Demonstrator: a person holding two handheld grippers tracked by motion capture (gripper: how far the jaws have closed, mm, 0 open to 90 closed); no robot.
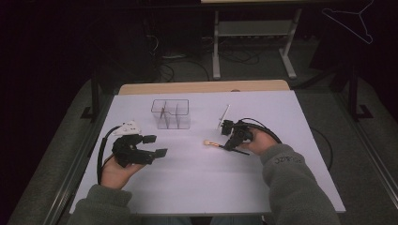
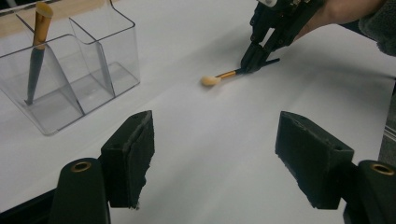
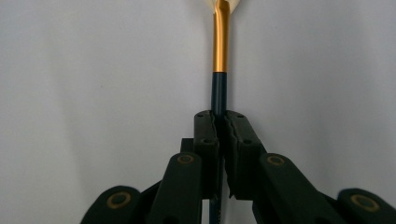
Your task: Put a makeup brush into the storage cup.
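A makeup brush (image 1: pixel 217 145) with a cream tip, gold ferrule and dark handle lies on the white table (image 1: pixel 197 183), in front and to the right of a clear organizer (image 1: pixel 171 113). The right gripper (image 1: pixel 229 145) is clamped tight on its handle. The left gripper (image 1: pixel 156 146), left of the brush, has its jaws wide apart and empty. Another brush (image 2: pixel 36 51) stands inside the organizer.

Clear three-compartment organiser (image 1: pixel 171 114) stands on white table (image 1: pixel 197 178), beyond the fingers, one dark gold-ferruled brush (image 2: pixel 36 51) upright inside. White stick (image 1: pixel 224 115) lies just beyond the fingers.
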